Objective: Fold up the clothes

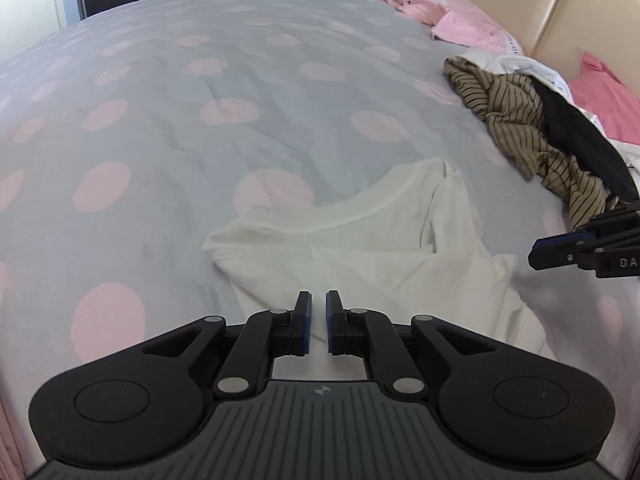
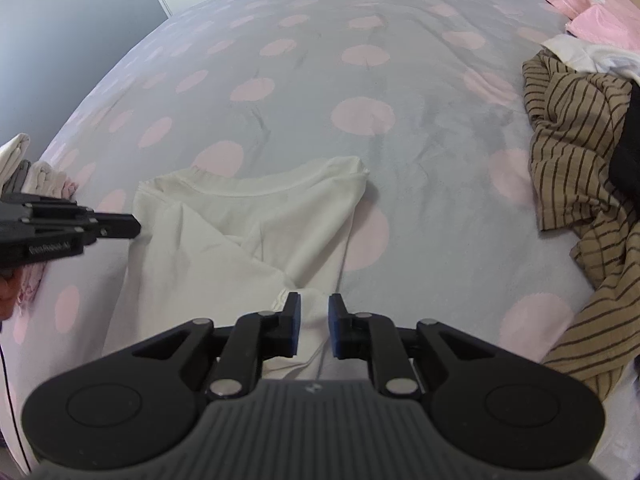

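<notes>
Right in front of you, your left gripper hangs over the white t-shirt, fingers slightly parted, gripping nothing. Your right gripper is a bit wider, with a soft fold of the shirt between its blue pads, not pinched. The shirt lies rumpled on the gray bedspread with pink dots. Farther right there's a crumpled tan striped top.
</notes>
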{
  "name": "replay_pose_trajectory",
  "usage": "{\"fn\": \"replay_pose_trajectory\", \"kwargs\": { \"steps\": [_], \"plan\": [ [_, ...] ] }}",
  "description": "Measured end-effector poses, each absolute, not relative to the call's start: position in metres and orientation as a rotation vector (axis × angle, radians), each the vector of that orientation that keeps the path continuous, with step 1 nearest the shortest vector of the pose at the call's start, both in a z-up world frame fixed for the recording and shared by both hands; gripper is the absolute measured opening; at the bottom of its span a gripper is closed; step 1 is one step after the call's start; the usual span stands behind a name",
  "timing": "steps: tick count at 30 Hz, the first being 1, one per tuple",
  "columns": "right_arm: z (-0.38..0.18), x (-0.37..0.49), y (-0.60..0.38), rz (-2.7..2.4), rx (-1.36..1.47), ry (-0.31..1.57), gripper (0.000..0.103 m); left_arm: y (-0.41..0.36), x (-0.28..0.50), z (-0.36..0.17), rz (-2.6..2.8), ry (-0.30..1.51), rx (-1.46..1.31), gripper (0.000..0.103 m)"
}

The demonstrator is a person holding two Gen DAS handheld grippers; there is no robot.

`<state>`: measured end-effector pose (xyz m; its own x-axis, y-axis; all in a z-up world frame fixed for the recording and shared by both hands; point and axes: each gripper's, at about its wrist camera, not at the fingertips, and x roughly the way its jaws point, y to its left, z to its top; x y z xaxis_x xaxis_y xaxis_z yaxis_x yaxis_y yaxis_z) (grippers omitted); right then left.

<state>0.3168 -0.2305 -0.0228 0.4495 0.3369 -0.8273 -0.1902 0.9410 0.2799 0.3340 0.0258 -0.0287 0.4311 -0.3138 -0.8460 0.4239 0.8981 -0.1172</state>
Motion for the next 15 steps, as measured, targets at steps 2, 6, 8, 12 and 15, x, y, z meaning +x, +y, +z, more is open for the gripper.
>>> {"fn": "replay_pose_trajectory", "kwargs": {
  "steps": [2, 6, 8, 12, 15],
  "plan": [
    [-0.027, 0.316, -0.225, 0.357, 0.178, 1.078, 0.018, 0.028, 0.335, -0.032, -0.467, 1.028, 0.078, 0.005],
    [-0.041, 0.317, -0.207, 0.393, 0.159, 1.110, 0.018, 0.023, 0.334, -0.047, -0.466, 1.031, 0.113, 0.014],
    [-0.051, 0.319, -0.198, 0.368, 0.097, 1.115, 0.018, 0.020, 0.333, -0.057, -0.446, 1.037, 0.155, 0.018],
    [-0.062, 0.321, -0.187, 0.348, 0.026, 1.108, 0.017, 0.018, 0.332, -0.061, -0.424, 1.034, 0.186, 0.025],
    [-0.050, 0.318, -0.182, 0.343, -0.055, 1.089, 0.020, 0.020, 0.329, -0.052, -0.381, 1.032, 0.204, 0.039]
  ]
}}
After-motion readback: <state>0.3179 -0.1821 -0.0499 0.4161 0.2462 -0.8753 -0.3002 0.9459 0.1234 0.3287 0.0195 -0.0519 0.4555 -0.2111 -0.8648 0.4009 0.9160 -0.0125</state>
